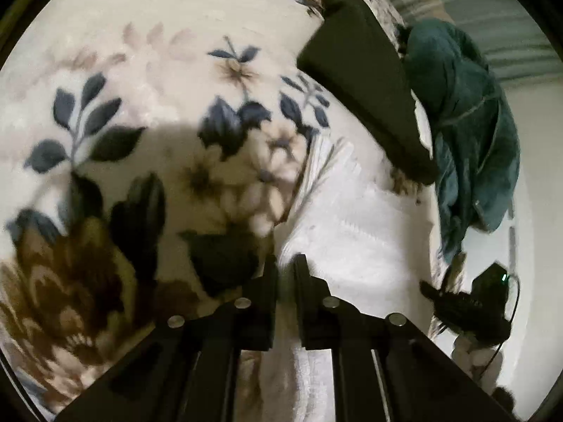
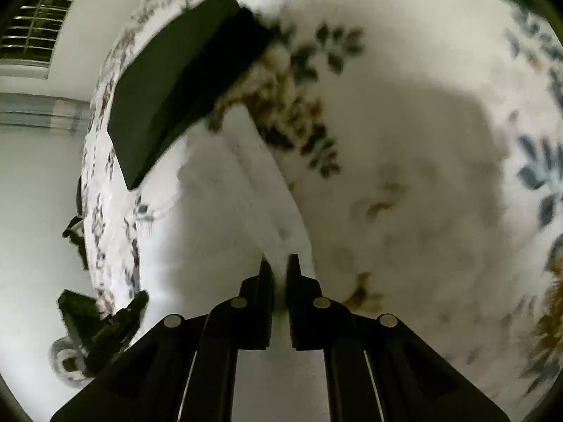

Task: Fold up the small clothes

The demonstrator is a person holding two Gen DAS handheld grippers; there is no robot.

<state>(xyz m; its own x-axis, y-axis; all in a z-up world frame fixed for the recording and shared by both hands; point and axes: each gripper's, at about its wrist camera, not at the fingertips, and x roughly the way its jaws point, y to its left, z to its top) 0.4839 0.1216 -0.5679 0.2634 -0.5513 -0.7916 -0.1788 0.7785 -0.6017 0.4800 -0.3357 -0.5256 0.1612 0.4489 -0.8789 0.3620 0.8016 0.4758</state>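
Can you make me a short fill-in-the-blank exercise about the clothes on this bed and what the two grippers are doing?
1. Both the left gripper and the right gripper pinch the ____ garment.
2. The flat dark folded cloth lies beside a crumpled ____ garment.
3. The blanket under the clothes has a ____ print.

Missing words: white; teal; floral

Left claw (image 1: 285, 263) at lower centre, jaws nearly closed on the edge of a white garment (image 1: 355, 232). Floral blanket (image 1: 140, 105) fills the left. Folded dark garment (image 1: 366, 81) and teal garment (image 1: 471, 133) lie upper right.
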